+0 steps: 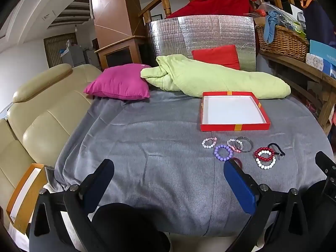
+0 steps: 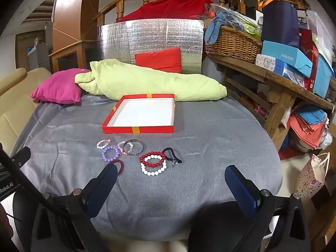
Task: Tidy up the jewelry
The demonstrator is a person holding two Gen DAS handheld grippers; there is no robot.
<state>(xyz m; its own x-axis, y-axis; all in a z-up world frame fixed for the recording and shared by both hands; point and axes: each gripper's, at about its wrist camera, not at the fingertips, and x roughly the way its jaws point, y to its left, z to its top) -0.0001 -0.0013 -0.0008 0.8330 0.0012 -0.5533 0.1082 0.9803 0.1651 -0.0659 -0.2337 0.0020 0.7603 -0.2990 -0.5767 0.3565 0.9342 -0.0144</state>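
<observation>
Reading "FASHION" on blue box [image 2: 286, 57]; both hand-held grippers [image 1: 169, 175] [image 2: 171, 177] spread wide, empty.

Your left gripper [image 1: 169, 173] and right gripper [image 2: 171, 178] are black angular frames with silver screws, blue fingers [image 2: 241, 191], and a white "Robot.AI" marking.

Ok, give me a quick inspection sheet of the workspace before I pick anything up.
Surface: grey cloth, wrinkled.
Job's things: red box, white inside, nothing in it; purple bracelet, red bead bracelet overlapping white bead bracelet, clear bangle, black hair tie, all on the cloth in front of the box.
Clutter: pink pillow, green blanket.
Grippers: left claw and right claw open, holding nothing.
Cables: black cable at the left edge.
Surroundings: wicker basket, beige sofa.
</observation>
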